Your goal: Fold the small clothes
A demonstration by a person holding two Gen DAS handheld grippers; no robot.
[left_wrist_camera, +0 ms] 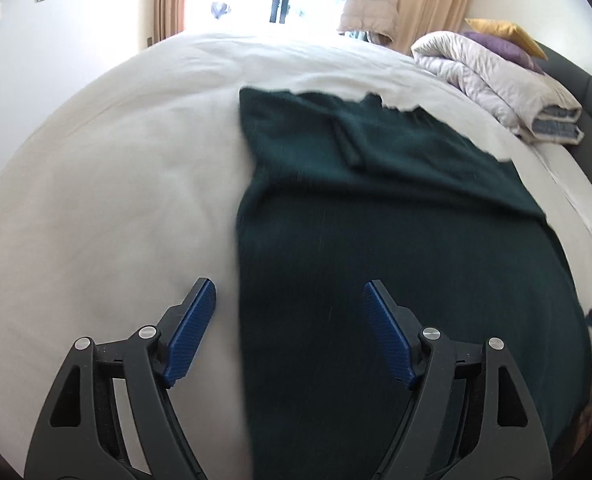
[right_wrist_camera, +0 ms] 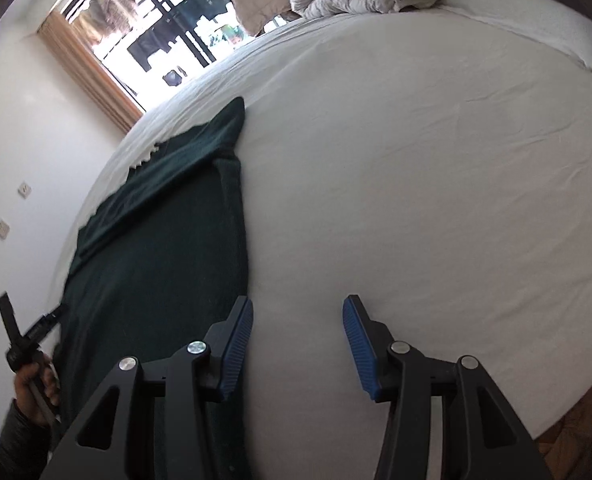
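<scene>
A dark green garment [left_wrist_camera: 396, 208] lies spread flat on the white bed [left_wrist_camera: 127, 168], with one part folded over near its far end. My left gripper [left_wrist_camera: 289, 300] hovers open over the garment's left edge, nothing between its blue pads. In the right wrist view the same garment [right_wrist_camera: 159, 240] fills the left side. My right gripper [right_wrist_camera: 298, 316] is open above the bare sheet [right_wrist_camera: 416, 184], just right of the garment's right edge, with its left finger [right_wrist_camera: 235, 344] over the edge. It holds nothing.
A folded pale quilt [left_wrist_camera: 496, 76] with purple and yellow cushions lies at the bed's far right by the dark headboard. A window with tan curtains [left_wrist_camera: 428, 4] is beyond the bed. The person's hand [right_wrist_camera: 35, 388] holding the other gripper shows at lower left in the right wrist view.
</scene>
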